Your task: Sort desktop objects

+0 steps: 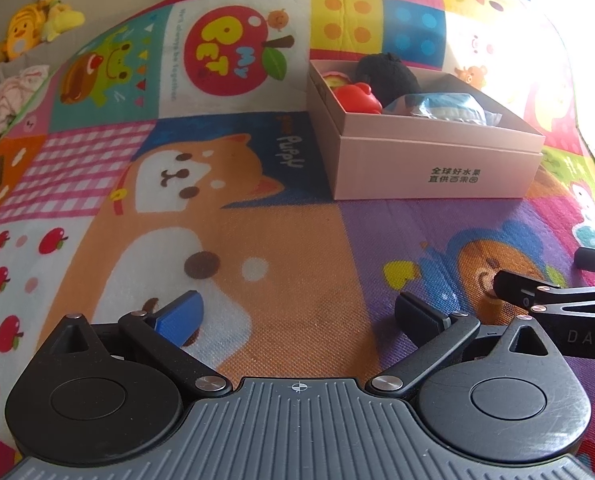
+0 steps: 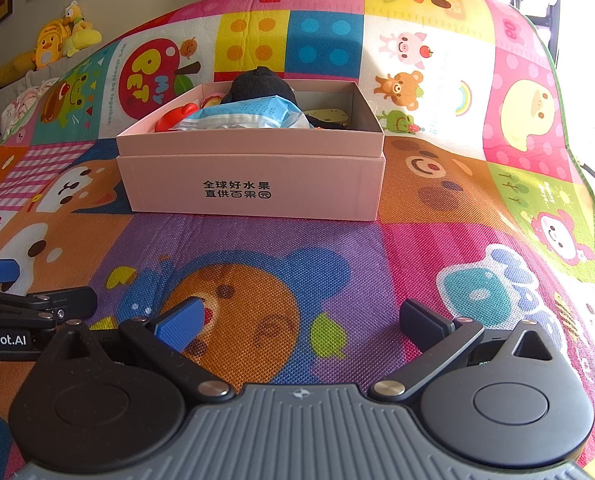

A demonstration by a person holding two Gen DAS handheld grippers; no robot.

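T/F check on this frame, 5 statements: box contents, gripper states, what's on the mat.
1. The pink box stands open, with no lid over it. True.
2. The left gripper is shut on a toy. False: its jaws stand wide apart and hold nothing.
3. A black plush item sits inside the box. True.
4. The red toy lies on the mat in front of the box. False: it is inside the box, by the left wall.
5. The right gripper is open over bare mat. True.
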